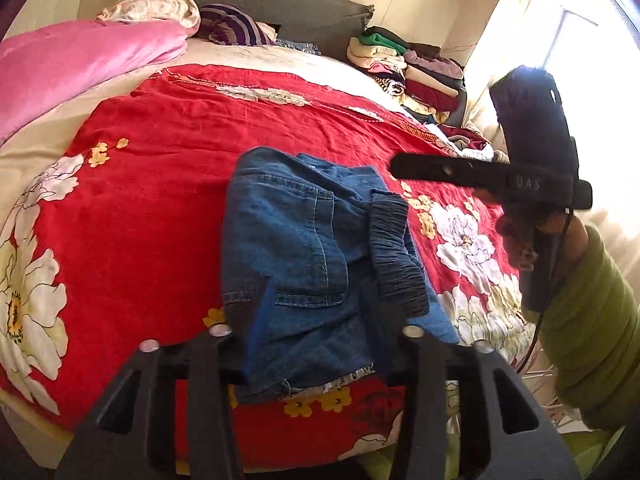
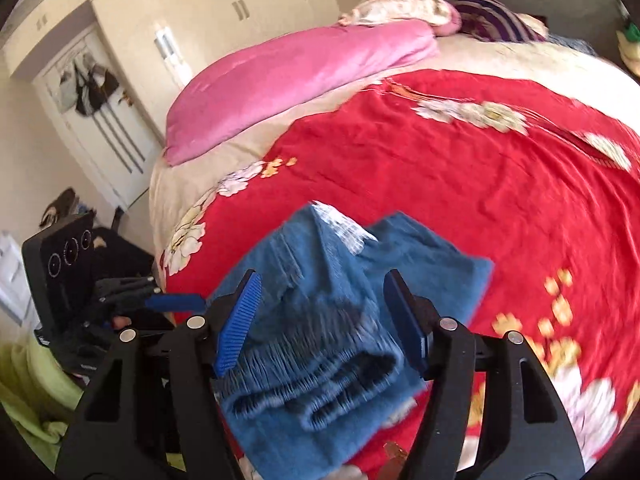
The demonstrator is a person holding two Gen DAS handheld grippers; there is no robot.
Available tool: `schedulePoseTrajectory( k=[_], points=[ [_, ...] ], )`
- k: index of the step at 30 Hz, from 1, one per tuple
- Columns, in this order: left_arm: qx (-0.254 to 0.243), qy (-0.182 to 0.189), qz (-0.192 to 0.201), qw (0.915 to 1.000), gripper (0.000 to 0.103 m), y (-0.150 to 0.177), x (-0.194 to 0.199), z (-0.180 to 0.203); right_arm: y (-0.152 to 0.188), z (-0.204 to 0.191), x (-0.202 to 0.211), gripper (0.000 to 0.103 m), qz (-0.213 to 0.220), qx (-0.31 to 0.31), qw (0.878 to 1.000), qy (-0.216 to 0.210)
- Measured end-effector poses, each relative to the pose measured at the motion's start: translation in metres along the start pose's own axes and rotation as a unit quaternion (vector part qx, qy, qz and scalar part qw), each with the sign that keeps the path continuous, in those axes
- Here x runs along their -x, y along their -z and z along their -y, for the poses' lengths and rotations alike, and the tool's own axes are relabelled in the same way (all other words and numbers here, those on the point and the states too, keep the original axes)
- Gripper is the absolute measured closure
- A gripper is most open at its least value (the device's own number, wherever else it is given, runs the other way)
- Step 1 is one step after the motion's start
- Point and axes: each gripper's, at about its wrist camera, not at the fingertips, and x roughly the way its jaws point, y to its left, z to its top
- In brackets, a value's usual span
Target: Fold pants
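The blue denim pants (image 1: 296, 256) lie folded into a compact bundle on the red flowered bedspread (image 1: 168, 184), elastic waistband (image 1: 394, 252) on the right side. My left gripper (image 1: 316, 320) is open, its fingers either side of the bundle's near end. The right gripper (image 1: 492, 178) shows from the side, above and right of the pants. In the right wrist view the pants (image 2: 332, 320) lie under my open right gripper (image 2: 324, 320), blue pads (image 2: 240, 320) apart over the waistband (image 2: 320, 384). The view is blurred. The left gripper (image 2: 168, 302) shows at the left.
A pink duvet (image 1: 80, 64) and pillows (image 1: 232, 26) lie at the bed's head. A pile of folded clothes (image 1: 404, 68) sits at the far right corner. A wardrobe (image 2: 224, 20) and door (image 2: 100, 120) stand beyond the bed's left side.
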Motion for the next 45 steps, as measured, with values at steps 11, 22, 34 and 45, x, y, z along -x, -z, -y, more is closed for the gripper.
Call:
schedulePoseTrajectory(
  k=[11,22,34,45],
  points=[
    [-0.015,0.0,-0.061,0.998,0.08,0.014,-0.025,0.0,-0.008,0.003,-0.066,0.071,-0.107,0.047,0.992,0.041],
    [-0.005,-0.002,-0.048,0.9989,0.079,0.016,-0.02,-0.001,-0.029,-0.035,-0.086,0.1,-0.107,0.156,0.977,0.104],
    [-0.01,0.012,-0.054,0.9984,0.063,0.017,-0.021,0.003,-0.022,-0.021,-0.074,0.062,-0.07,0.094,0.987,0.111],
    [0.033,-0.014,0.023,0.9991,0.042,-0.006,0.032,-0.029,0.02,-0.056,0.03,0.042,0.025,0.126,0.988,0.08]
  ],
)
